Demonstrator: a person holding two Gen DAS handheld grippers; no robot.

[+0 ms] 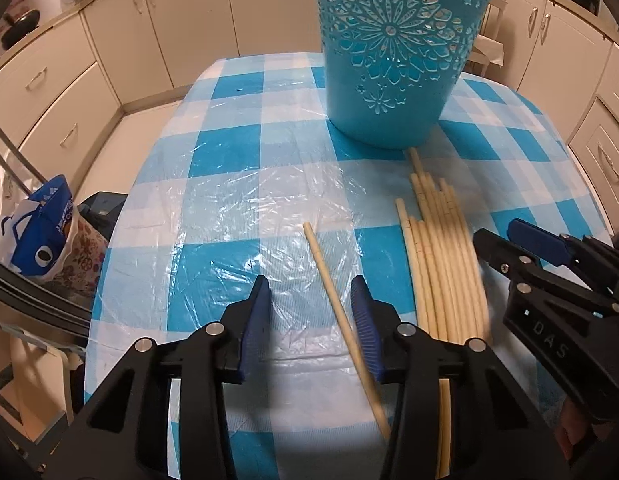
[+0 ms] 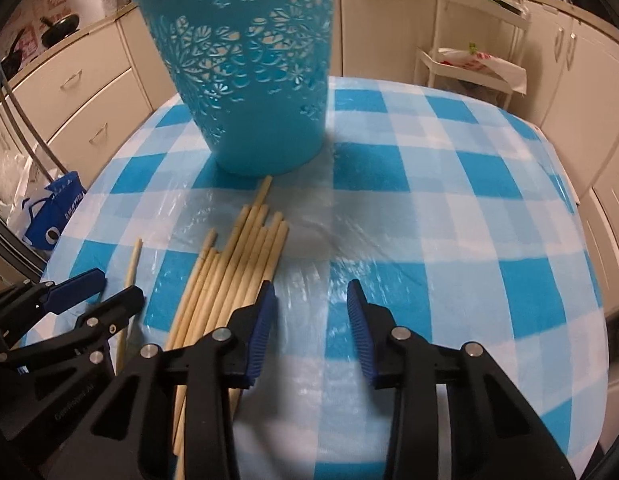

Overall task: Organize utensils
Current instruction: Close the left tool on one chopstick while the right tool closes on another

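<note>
A teal cut-out basket point(image 1: 393, 52) stands upright on the blue-checked table point(image 1: 229, 148); it also shows in the right wrist view point(image 2: 253, 80). A bundle of several pale chopsticks point(image 1: 441, 252) lies flat in front of it, also in the right wrist view point(image 2: 237, 272). One single chopstick point(image 1: 333, 300) lies apart to the left, between the fingers of my open left gripper point(image 1: 311, 320), close to the right finger. It also shows in the right wrist view point(image 2: 130, 276). My right gripper point(image 2: 311, 328) is open and empty, just right of the bundle.
Cream kitchen cabinets point(image 1: 69, 92) ring the table. A blue bag point(image 1: 41, 228) sits on the floor at the left. A white shelf cart point(image 2: 469, 56) stands behind the table at the right. The right gripper shows at the right edge of the left wrist view point(image 1: 495, 243).
</note>
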